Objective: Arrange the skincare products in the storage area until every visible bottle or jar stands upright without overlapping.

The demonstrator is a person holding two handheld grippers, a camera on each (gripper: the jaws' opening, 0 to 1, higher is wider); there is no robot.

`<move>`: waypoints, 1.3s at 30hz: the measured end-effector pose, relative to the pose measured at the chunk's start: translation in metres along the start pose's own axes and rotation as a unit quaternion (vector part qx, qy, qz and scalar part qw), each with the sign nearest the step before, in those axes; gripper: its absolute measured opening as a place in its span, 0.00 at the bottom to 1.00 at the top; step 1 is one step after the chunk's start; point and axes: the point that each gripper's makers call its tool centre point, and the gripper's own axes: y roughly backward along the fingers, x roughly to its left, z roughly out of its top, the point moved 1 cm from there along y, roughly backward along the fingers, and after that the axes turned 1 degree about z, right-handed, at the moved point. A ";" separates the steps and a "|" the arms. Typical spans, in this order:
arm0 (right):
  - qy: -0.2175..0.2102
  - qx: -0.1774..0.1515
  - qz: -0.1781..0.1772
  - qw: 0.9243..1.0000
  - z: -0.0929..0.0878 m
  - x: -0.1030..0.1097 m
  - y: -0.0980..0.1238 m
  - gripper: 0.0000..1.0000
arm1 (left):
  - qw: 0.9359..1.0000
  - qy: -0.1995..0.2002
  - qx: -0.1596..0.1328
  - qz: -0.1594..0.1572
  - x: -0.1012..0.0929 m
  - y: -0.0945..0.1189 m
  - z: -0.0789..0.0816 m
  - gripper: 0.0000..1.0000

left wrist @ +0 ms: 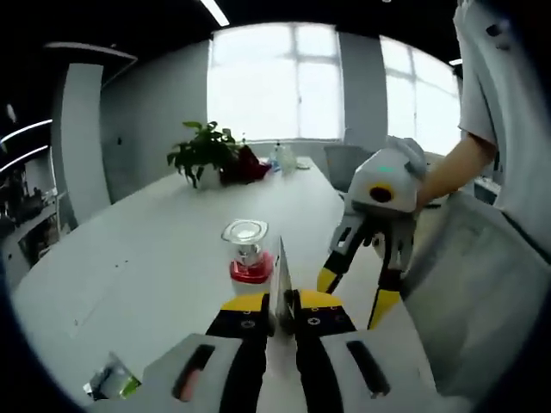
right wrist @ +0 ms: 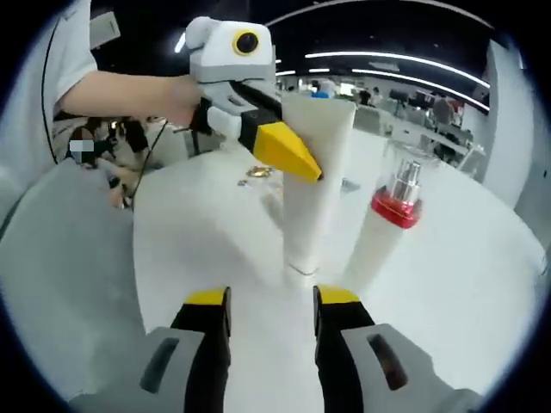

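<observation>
A white tube (right wrist: pixel 312 189) stands upright on its cap on the white table (left wrist: pixel 146 258). My left gripper (left wrist: pixel 281 303) is shut on the tube's flat upper end (left wrist: pixel 281 271), seen edge-on; in the right gripper view it (right wrist: pixel 288 153) reaches in from the upper left. Just behind the tube stands a white bottle with a red band and clear cap (left wrist: pixel 247 254), also to the tube's right (right wrist: pixel 394 202). My right gripper (right wrist: pixel 271 297) is open just short of the tube's base, holding nothing; in the left gripper view it (left wrist: pixel 355 292) hangs on the right.
A potted plant (left wrist: pixel 203 151), a red item and small bottles (left wrist: pixel 281 158) sit at the table's far end. A small clear-and-green object (left wrist: pixel 109 381) lies near the left gripper. A grey chair (left wrist: pixel 482 284) and a person's arm are on the right.
</observation>
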 end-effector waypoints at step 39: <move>-0.066 -0.011 -0.038 0.997 -0.003 0.000 0.026 0.44 | 0.998 0.030 -0.038 0.037 0.037 -0.005 0.011 0.13</move>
